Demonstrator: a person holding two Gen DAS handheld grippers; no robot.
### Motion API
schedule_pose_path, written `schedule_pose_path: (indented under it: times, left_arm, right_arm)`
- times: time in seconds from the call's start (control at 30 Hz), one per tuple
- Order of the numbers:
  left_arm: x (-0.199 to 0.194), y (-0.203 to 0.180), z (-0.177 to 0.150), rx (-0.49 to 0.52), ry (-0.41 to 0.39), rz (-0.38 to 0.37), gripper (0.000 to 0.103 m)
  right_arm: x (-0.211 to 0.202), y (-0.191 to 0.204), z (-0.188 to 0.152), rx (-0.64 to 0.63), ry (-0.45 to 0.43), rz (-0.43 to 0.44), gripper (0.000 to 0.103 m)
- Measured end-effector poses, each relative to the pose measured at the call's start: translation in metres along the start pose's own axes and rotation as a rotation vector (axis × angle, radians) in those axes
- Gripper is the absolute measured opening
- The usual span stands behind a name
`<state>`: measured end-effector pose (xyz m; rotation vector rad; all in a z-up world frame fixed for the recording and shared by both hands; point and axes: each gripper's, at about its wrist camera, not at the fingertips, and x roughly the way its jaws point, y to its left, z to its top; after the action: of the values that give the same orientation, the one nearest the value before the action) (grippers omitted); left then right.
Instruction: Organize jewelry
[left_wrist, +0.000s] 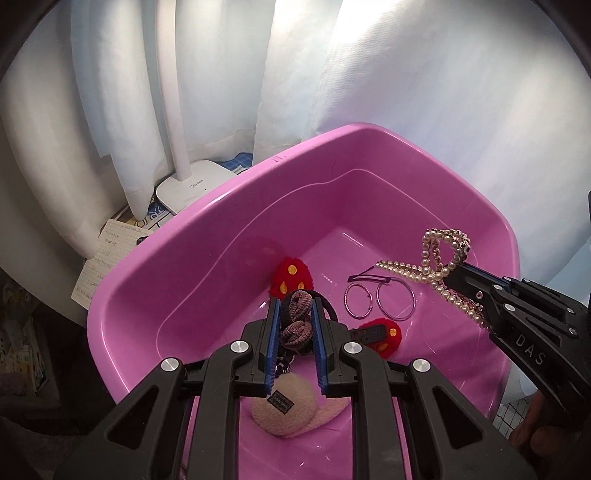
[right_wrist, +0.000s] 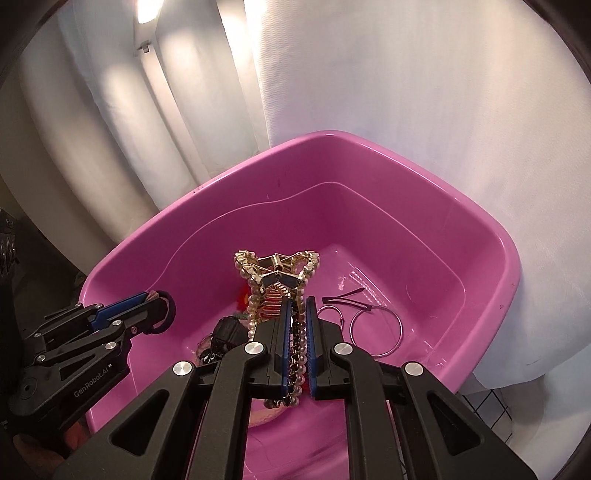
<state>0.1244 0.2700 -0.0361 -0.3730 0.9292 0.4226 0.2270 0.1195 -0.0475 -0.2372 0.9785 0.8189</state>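
Pink plastic makes up a large basin (left_wrist: 207, 236) that fills the middle of both wrist views, set against white curtains (left_wrist: 443, 110).

At the far left, outside the basin, a handwritten paper note (left_wrist: 99, 266) lies beside the base of a white desk lamp (left_wrist: 192, 188).

Inside the basin, toward its left, the left gripper (left_wrist: 293, 314) reaches in from the near side. Its blue-padded fingers are closed to a narrow gap on a brownish knitted hair tie (left_wrist: 295, 325), which has a black elastic loop curving out beside it. Just beyond the fingertips, a red felt hair clip with yellow dots (left_wrist: 291, 277) lies on the basin floor. Beneath the gripper, near the front wall, rests a beige fluffy scrunchie (left_wrist: 284, 413) with a small dark label.

Moving right, a second red felt clip (left_wrist: 384, 336) lies on the floor, and just behind it two thin metal hoop rings (left_wrist: 380, 301) sit side by side, with a dark bobby pin (left_wrist: 364, 275) at their far edge.

At the right, the right gripper (right_wrist: 299, 306) is held above the basin floor, its fingers nearly closed on a gold claw clip trimmed with pearls (right_wrist: 277, 273). The clip stands up past the fingertips, its hinge end farthest from the gripper.
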Motion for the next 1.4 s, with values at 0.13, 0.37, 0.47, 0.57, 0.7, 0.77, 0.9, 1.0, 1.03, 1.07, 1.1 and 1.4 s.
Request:
schedule_pose_path:
  times: [0.13,0.37,0.47,0.57,0.7,0.77,0.9,1.0,1.03,1.07,1.1,1.4]
  left_arm:
    - [0.011,0.003,0.002,-0.01,0.05,0.003,0.017]
    - [0.018,0.007,0.003,-0.017,0.094,0.015,0.023]
    - [0.015,0.01,0.004,-0.034,0.088,0.013,0.054]
    - [0.006,0.012,0.007,-0.042,0.05,0.026,0.081]
    - [0.007,0.017,0.008,-0.068,0.075,0.019,0.088]
    - [0.009,0.019,0.007,-0.08,0.086,0.026,0.089]
    - [0.008,0.018,0.006,-0.078,0.088,0.046,0.092]
    - [0.005,0.018,0.005,-0.078,0.079,0.063,0.097]
    - [0.004,0.019,0.005,-0.084,0.077,0.073,0.097]
    - [0.003,0.02,0.005,-0.088,0.073,0.081,0.097]
    - [0.002,0.021,0.005,-0.091,0.07,0.084,0.097]
    - [0.0,0.02,0.005,-0.054,0.072,0.137,0.097]
  right_arm:
    - [0.012,-0.001,0.002,0.004,0.046,-0.017,0.008]
    - [0.031,-0.002,0.012,0.015,0.085,-0.04,0.008]
    - [0.035,-0.003,0.014,0.027,0.095,-0.05,0.01]
    - [0.028,-0.005,0.013,0.025,0.077,-0.062,0.028]
    - [0.021,-0.006,0.016,0.022,0.045,-0.079,0.046]
    - [0.02,-0.008,0.016,0.022,0.045,-0.08,0.046]
    - [0.019,-0.008,0.013,0.026,0.05,-0.08,0.047]
    - [0.018,-0.007,0.013,0.029,0.043,-0.08,0.059]
    - [0.018,-0.007,0.013,0.03,0.042,-0.078,0.059]
    - [0.016,-0.006,0.013,0.029,0.042,-0.079,0.059]
    - [0.015,-0.005,0.013,0.027,0.041,-0.081,0.059]
    - [0.014,-0.002,0.01,0.041,0.046,-0.07,0.068]
